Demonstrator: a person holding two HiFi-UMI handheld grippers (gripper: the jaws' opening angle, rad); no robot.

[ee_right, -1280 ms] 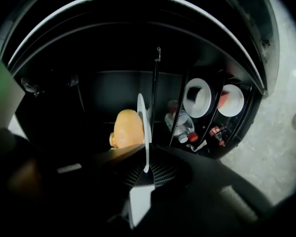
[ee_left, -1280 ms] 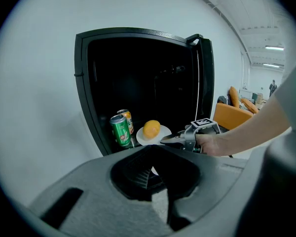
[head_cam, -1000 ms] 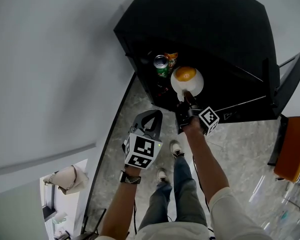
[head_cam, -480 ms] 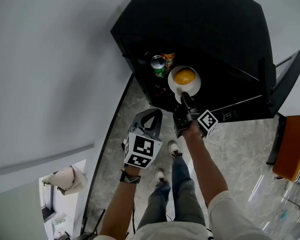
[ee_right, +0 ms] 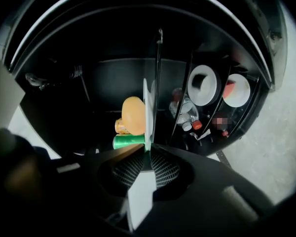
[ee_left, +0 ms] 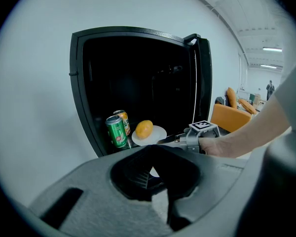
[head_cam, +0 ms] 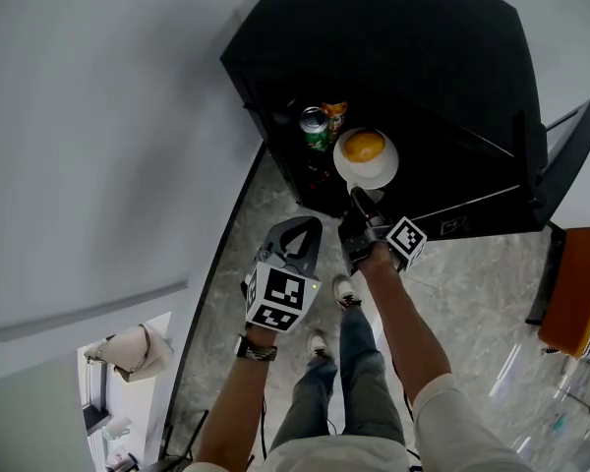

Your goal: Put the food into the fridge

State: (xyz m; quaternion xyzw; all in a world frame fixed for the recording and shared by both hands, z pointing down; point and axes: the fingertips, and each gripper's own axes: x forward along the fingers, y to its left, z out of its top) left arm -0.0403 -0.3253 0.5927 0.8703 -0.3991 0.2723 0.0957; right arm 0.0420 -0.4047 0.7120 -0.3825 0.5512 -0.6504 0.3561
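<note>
The white plate (head_cam: 380, 171) with the orange fruit (head_cam: 364, 147) is sitting inside the fridge (head_cam: 423, 57), by the green can (head_cam: 315, 126). The right claw (head_cam: 356, 195) is standing open. Its jaws have just been closing, with the plate's edge between the tips. The left claw (head_cam: 310, 223) is hanging shut and empty.

Right tool (head_cam: 355, 195) reaches forward, jaws just closing loosely about plate (head_cam: 382, 171) rim; left tool (head_cam: 307, 224) hangs back, closed.

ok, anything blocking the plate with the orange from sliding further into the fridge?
Nothing visible. The white round plate carrying the orange fruit is inside the open black fridge; the green can and orange can stand beside it on its left, not behind. Deeper in is dark.
</note>
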